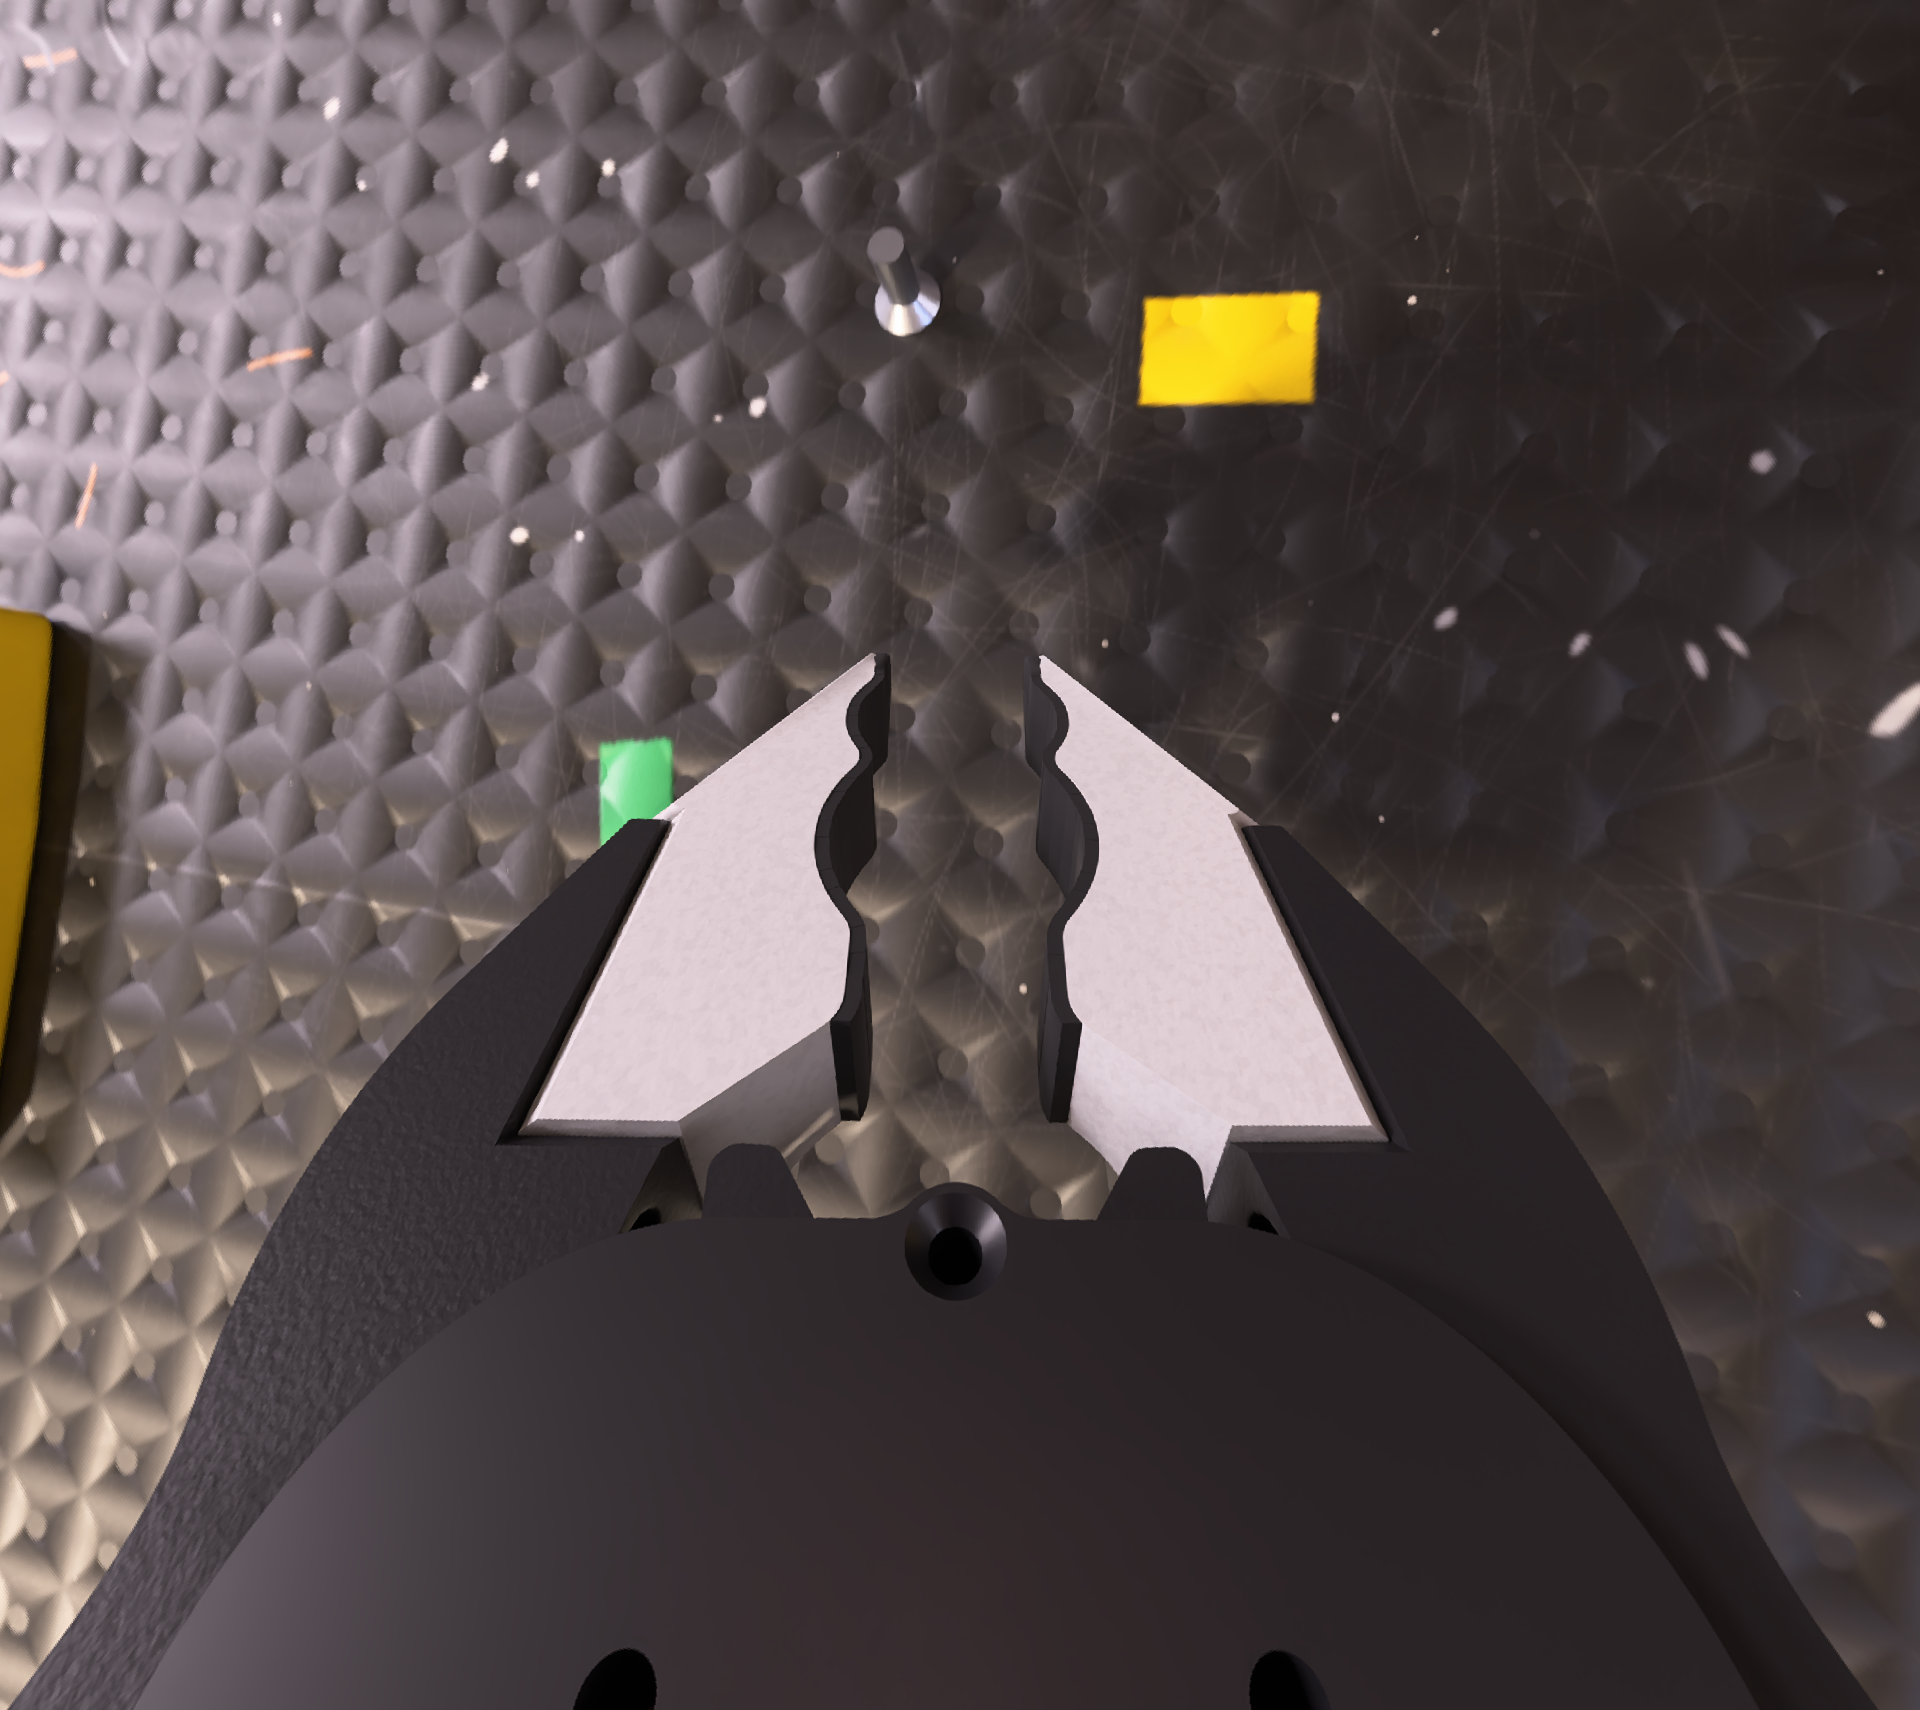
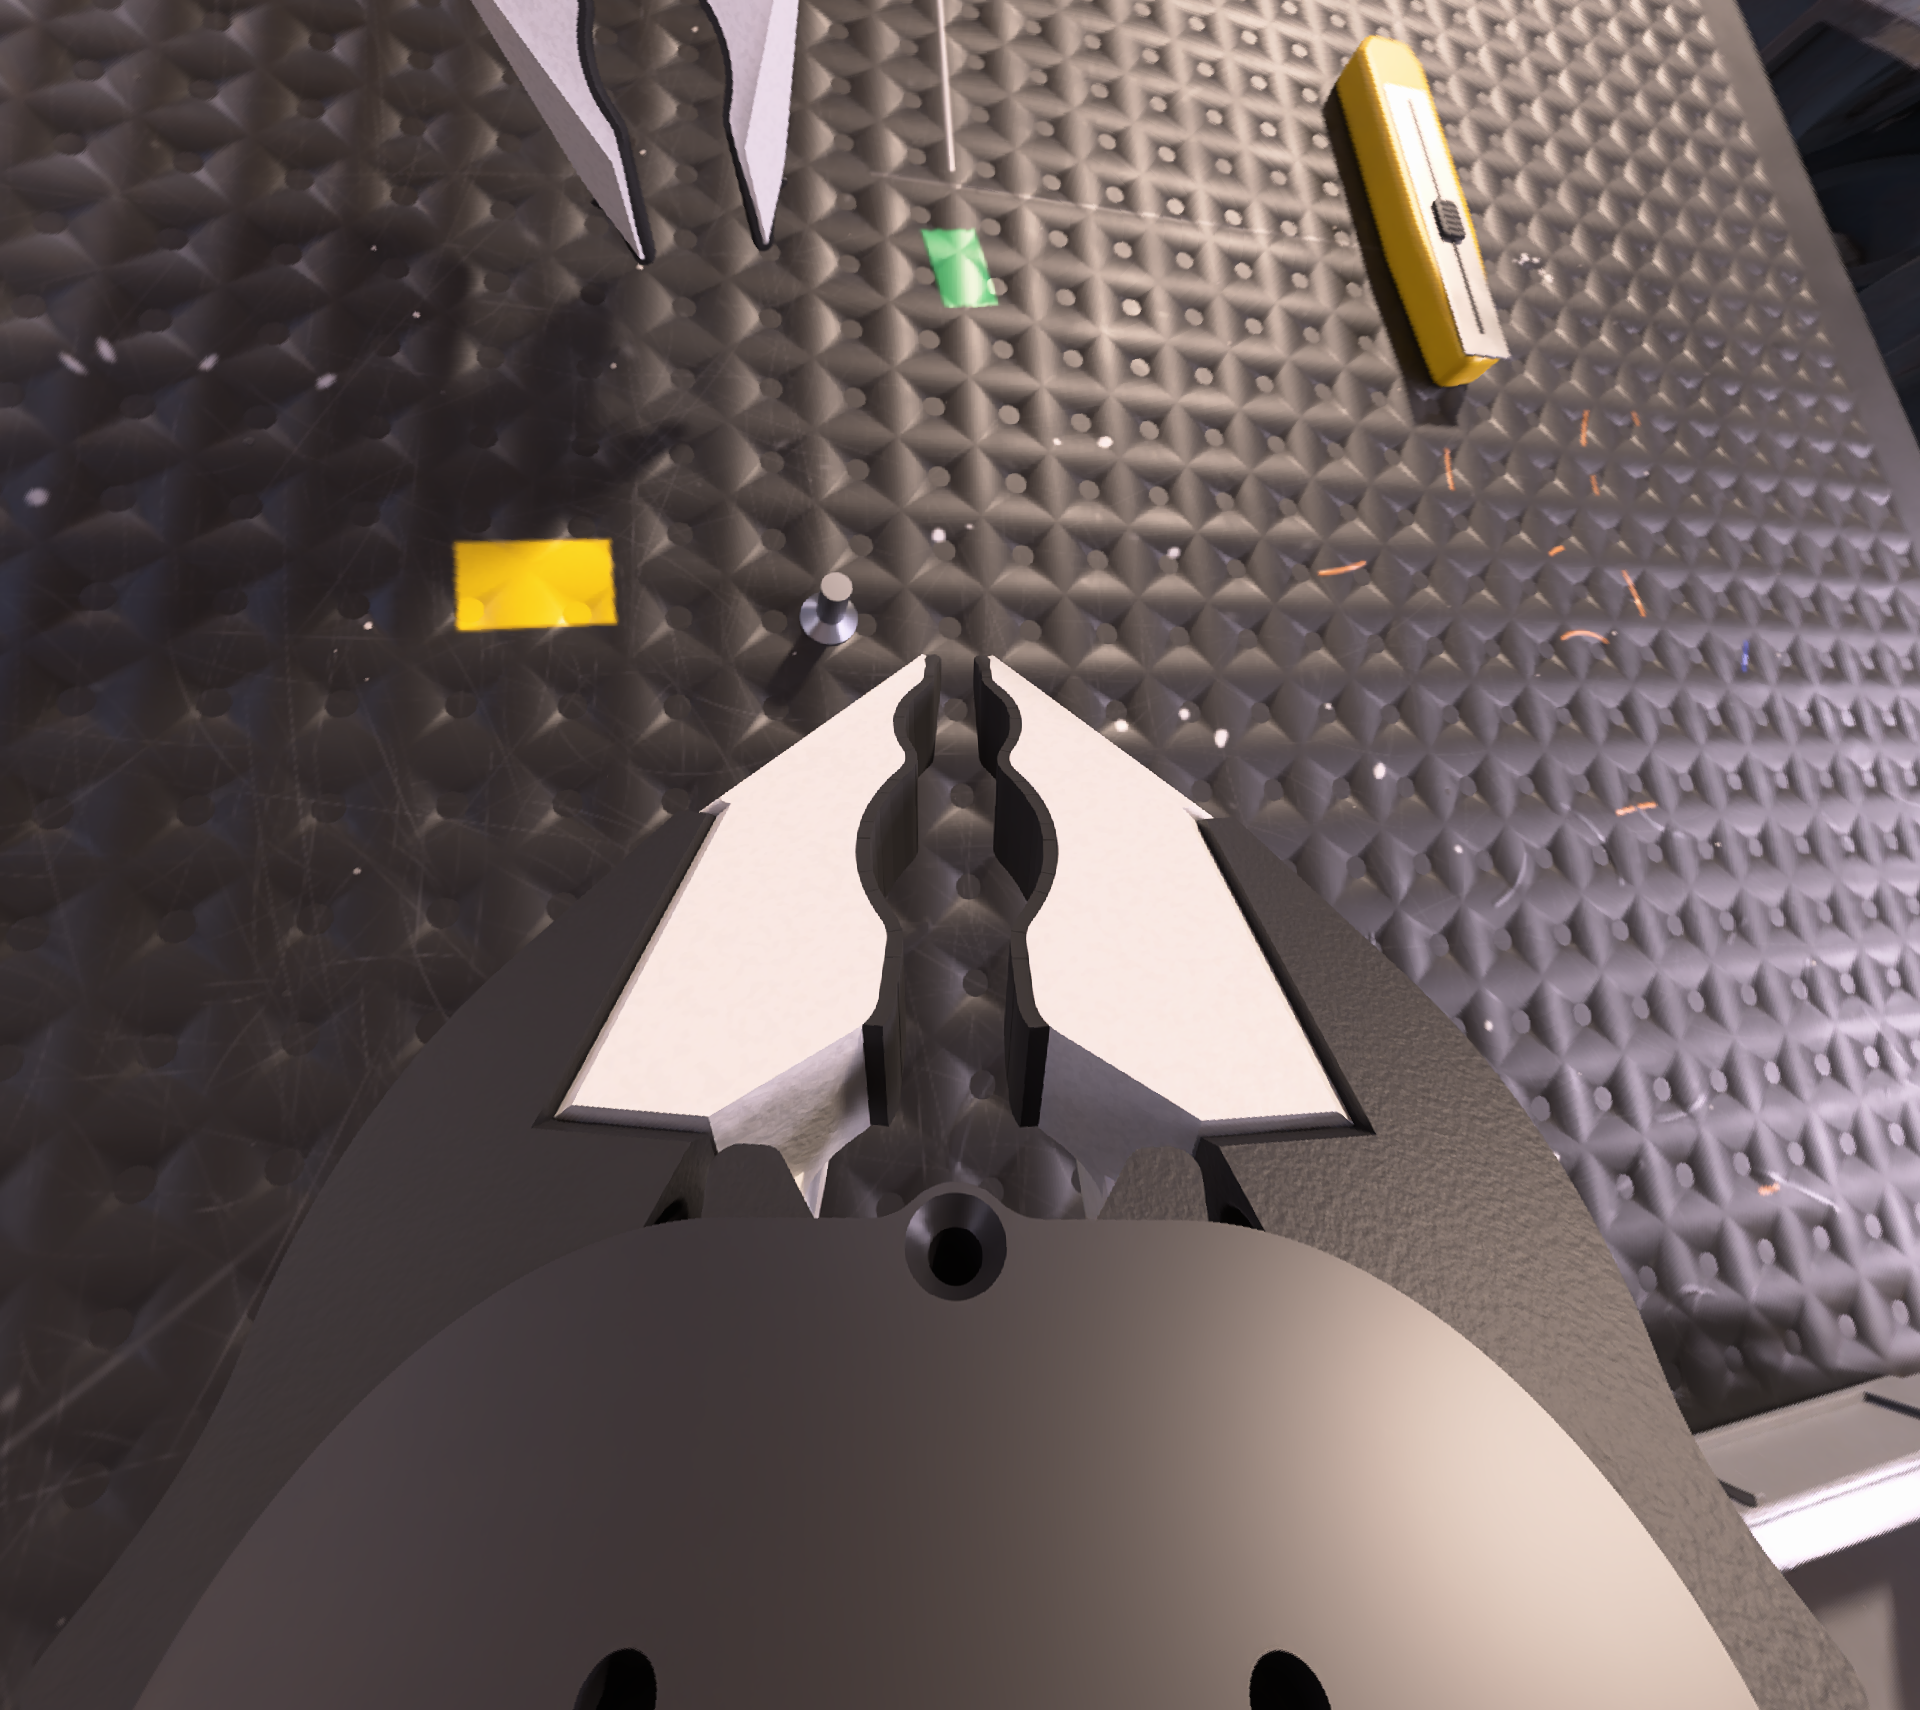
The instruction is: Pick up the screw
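- I'm looking down on a dark grey metal counter (image 2: 1299, 621) embossed all over with small pyramid studs and holes, scratched and flecked with white specks and thin orange shavings towards its right side in the right wrist view.
- The small silver steel screw (image 1: 902, 289), flat head down on the counter and shank pointing up, stands free and untouched; in the left wrist view it sits ahead of my left tongs (image 1: 956, 668) and slightly left of their line, well apart from the tips.
- The left tongs, white fingers with black wavy pads, stand with a clear gap between the tips and nothing in it.
- In the right wrist view the same screw (image 2: 828, 616) is just beside the tips of my right tongs (image 2: 957, 668), a little ahead and to their left.
- The right tongs are drawn narrow: only a thin slit shows between the tips, with nothing between them.
- A flat yellow rectangular patch (image 2: 535, 585) lies on the counter near the screw, on its left in the right wrist view and on its right in the left one.
- A smaller flat green rectangular patch (image 2: 959, 266) lies farther off, just beside the left tongs' fingers.
- A yellow utility knife with a black slider (image 2: 1418, 216) lies flat near the counter's right edge, well apart from the screw.
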You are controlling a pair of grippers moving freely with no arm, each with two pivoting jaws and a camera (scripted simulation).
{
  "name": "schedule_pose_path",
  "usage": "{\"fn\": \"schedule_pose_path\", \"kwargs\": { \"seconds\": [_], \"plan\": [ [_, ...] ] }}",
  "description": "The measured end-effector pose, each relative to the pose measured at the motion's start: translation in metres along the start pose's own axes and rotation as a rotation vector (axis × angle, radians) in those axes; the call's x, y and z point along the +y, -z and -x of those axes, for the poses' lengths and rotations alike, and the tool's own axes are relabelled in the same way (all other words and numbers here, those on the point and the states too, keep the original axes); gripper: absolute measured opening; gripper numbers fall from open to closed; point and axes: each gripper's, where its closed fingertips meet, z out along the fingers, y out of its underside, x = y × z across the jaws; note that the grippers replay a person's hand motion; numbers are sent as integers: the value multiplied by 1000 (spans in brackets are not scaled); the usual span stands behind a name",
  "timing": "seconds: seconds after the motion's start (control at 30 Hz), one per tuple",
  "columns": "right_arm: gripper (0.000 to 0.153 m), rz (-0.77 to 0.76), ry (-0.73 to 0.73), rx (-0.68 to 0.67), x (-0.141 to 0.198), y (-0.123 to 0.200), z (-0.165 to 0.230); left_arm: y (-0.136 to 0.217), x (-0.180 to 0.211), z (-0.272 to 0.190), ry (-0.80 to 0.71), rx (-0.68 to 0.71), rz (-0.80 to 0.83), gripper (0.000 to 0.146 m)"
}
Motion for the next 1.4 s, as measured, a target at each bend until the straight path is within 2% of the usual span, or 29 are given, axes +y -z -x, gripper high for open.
{"fn": "schedule_pose_path", "kwargs": {
  "seconds": [0.13, 0.3, 0.53, 0.67, 0.8, 0.9, 1.07, 1.3, 1.4],
  "plan": [
    [6, 21, 3, -25, 4, -1, 6, -10, -12, -1, -44, -13, -35, 23],
    [6, 39, -10, -54, 12, 3, 12, -23, -12, -3, -72, 16, 1, 17],
    [14, 99, -38, -243, 36, 8, 51, -30, -12, -6, -51, 50, -1, 12],
    [19, 99, -85, -196, 43, 10, 44, -29, -13, -7, -52, 54, -9, 13],
    [21, 54, -97, -119, 32, 9, 30, -18, -12, 3, -24, 12, -33, 18],
    [23, 51, -67, -80, 22, -2, 23, -10, -11, 8, -10, -16, -53, 19],
    [22, 122, 63, -105, 16, -33, 24, -9, -8, 9, -1, -43, -77, 20],
    [19, 181, 122, -241, 15, -64, 33, -9, -7, 9, 5, -45, -115, 20],
    [8, 186, 122, -269, 15, -70, 34, -8, -8, 11, 6, -50, -133, 20]
  ]
}}
